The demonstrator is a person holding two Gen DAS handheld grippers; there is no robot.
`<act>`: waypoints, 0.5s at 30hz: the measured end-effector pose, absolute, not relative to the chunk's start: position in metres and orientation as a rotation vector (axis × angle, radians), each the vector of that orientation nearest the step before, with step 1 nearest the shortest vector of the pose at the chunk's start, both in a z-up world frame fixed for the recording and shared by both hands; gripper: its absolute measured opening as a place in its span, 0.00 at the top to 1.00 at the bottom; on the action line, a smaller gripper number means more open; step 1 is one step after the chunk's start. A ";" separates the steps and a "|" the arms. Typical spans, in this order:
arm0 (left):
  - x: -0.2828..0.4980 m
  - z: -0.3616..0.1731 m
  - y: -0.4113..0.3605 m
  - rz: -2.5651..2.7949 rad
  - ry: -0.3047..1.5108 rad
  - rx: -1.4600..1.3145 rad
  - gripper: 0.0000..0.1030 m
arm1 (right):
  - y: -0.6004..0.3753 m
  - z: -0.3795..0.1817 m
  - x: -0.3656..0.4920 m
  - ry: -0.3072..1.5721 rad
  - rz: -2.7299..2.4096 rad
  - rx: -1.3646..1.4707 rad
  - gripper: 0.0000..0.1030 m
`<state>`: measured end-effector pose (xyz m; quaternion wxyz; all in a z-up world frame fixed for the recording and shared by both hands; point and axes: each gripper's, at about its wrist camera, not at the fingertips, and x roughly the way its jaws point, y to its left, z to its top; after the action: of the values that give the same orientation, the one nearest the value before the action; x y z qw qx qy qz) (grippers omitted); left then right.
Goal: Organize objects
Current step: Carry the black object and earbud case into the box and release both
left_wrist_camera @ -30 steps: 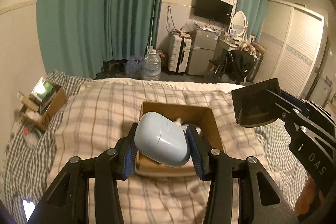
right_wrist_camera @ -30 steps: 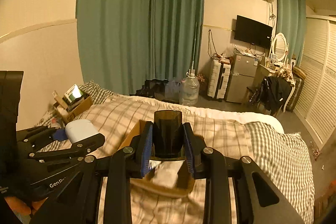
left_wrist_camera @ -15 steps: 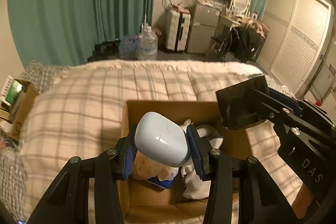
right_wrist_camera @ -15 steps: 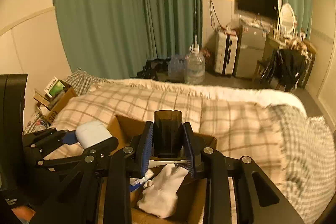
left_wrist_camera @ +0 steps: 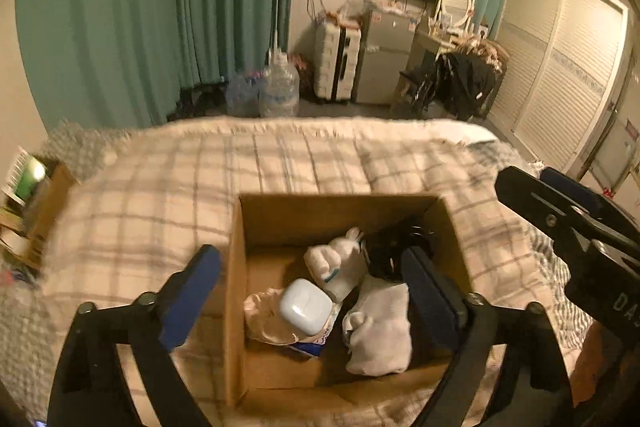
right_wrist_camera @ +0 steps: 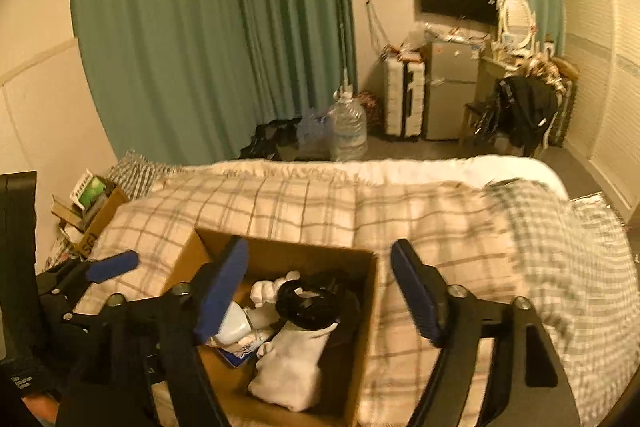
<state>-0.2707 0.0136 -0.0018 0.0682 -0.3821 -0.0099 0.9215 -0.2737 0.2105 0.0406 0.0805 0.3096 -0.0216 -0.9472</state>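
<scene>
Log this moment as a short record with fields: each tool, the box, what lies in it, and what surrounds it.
left tool: open, holding nothing, above the box
right tool: open, holding nothing, above the box
cardboard box: open-topped, resting on the plaid blanket
white case: lying in the box on crumpled packaging
dark cup: lying in the box atop white cloth
second box: at the bed's left edge, holding books or packets
background: green curtains, water jug
</scene>
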 end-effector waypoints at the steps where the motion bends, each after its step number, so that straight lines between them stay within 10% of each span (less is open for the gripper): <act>1: -0.263 0.011 0.016 2.789 -0.016 -1.120 0.02 | 0.212 0.053 -0.265 -0.058 -2.851 0.907 0.17; 15: -0.121 0.160 -0.001 2.914 -0.111 -0.612 0.00 | 0.235 0.200 -0.094 -0.050 -3.056 0.661 0.00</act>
<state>-0.1213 -0.0013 0.1596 0.0808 -0.2048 -0.0371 0.9748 -0.0942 0.2352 0.1996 0.0072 0.2113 -0.0161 -0.9773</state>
